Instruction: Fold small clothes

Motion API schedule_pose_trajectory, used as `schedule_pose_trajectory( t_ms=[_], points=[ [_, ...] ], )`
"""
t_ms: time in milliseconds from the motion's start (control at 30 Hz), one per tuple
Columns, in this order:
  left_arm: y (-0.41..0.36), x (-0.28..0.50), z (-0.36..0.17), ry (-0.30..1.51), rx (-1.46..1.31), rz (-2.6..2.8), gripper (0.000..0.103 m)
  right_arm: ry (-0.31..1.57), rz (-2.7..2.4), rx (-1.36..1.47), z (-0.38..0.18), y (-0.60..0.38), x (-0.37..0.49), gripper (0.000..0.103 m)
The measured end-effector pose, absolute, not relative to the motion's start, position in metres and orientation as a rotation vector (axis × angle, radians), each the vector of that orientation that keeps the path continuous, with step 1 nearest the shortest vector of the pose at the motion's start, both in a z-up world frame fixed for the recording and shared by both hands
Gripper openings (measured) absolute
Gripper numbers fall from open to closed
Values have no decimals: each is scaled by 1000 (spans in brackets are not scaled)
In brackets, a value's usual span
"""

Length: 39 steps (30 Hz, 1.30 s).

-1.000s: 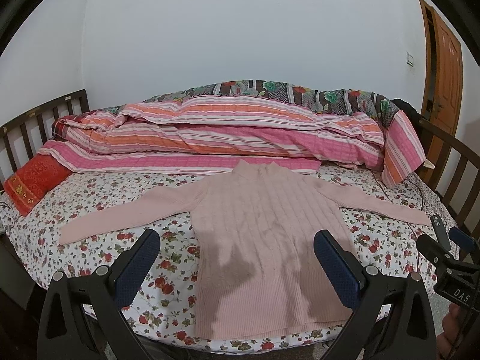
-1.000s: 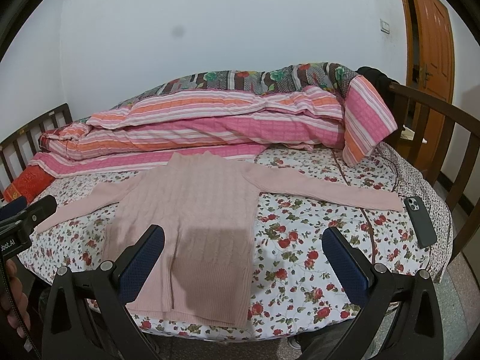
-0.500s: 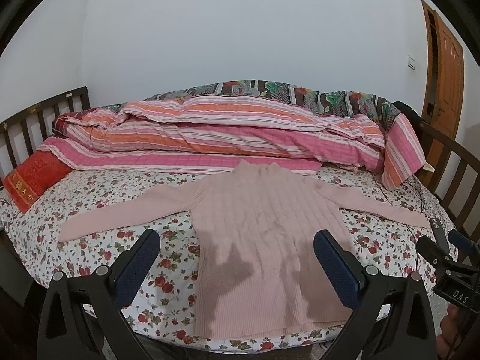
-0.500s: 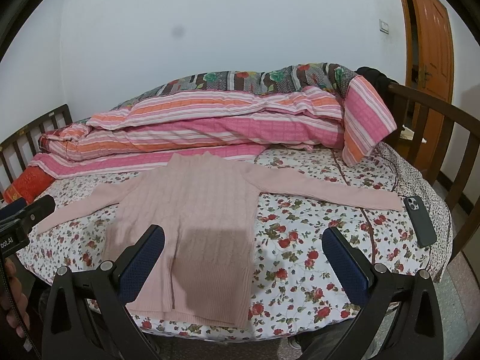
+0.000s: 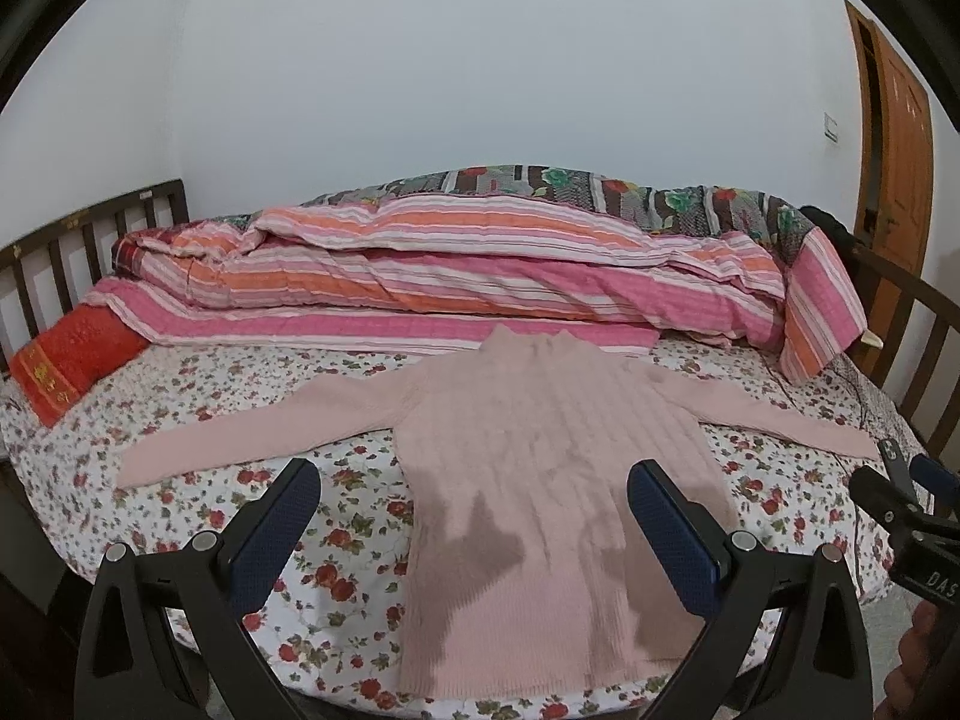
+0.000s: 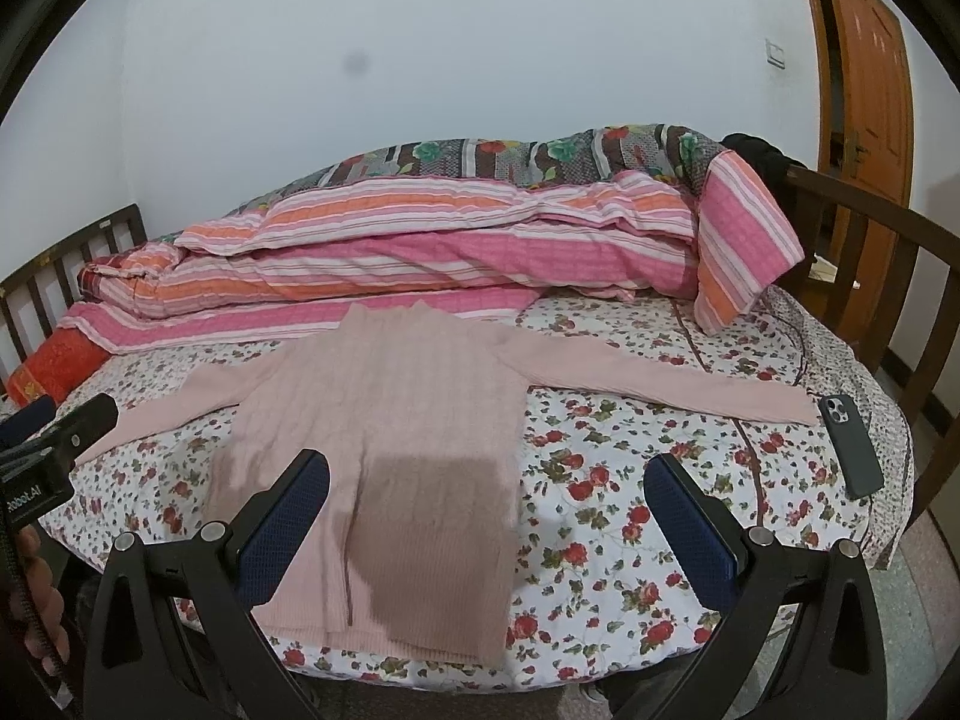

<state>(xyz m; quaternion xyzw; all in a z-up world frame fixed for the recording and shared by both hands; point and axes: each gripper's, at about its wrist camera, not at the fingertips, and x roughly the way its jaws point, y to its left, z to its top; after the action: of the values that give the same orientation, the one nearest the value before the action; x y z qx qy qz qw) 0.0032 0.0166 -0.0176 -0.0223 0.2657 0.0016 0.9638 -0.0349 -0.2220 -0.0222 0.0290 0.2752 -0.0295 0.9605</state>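
Nothing much has moved since a second ago: both views have only tipped up slightly, sweater untouched. Your left tongs [image 5: 471,525] hang wide open and empty, low over the near edge of the bed [image 5: 198,498]; your right tongs [image 6: 489,519] are the same, gaping, gripping nothing. Ahead of both lies the pink sweater [image 5: 540,468], flat, hem toward you, collar far, sleeves spread sideways. Its left sleeve [image 5: 258,429] runs out ahead-left of the left tongs; its right sleeve [image 6: 654,384] runs ahead of the right tongs, cuff just beside a phone [image 6: 852,444]. Looks like soft, light, stretchy knit that will sag and drag. Pinch near the cuffs or shoulder seams, not mid-panel. Folding not yet begun.
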Motion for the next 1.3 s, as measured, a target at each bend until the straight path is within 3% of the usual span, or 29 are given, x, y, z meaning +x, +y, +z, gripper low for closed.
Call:
schedule_pose_trajectory(
  t_ms=[533,633,767,1000,1200,1300],
  points=[
    [99,82,-116,685,-218,69,102,668,4,58,-103,-213,44,103],
    [132,93,-131,689,-301,102,99,746,52,40,-119,-203,68,94],
    [193,105,-149,694,-391,203,97,780,82,-6,-135,-186,87,92],
    [319,112,-185,707,-667,389,67,807,94,-6,-151,-169,124,89],
    [363,125,-196,668,-717,460,63,781,98,13,-150,-167,149,89],
    [378,138,-199,670,-715,537,45,783,93,23,-150,-170,161,89]
  ],
)
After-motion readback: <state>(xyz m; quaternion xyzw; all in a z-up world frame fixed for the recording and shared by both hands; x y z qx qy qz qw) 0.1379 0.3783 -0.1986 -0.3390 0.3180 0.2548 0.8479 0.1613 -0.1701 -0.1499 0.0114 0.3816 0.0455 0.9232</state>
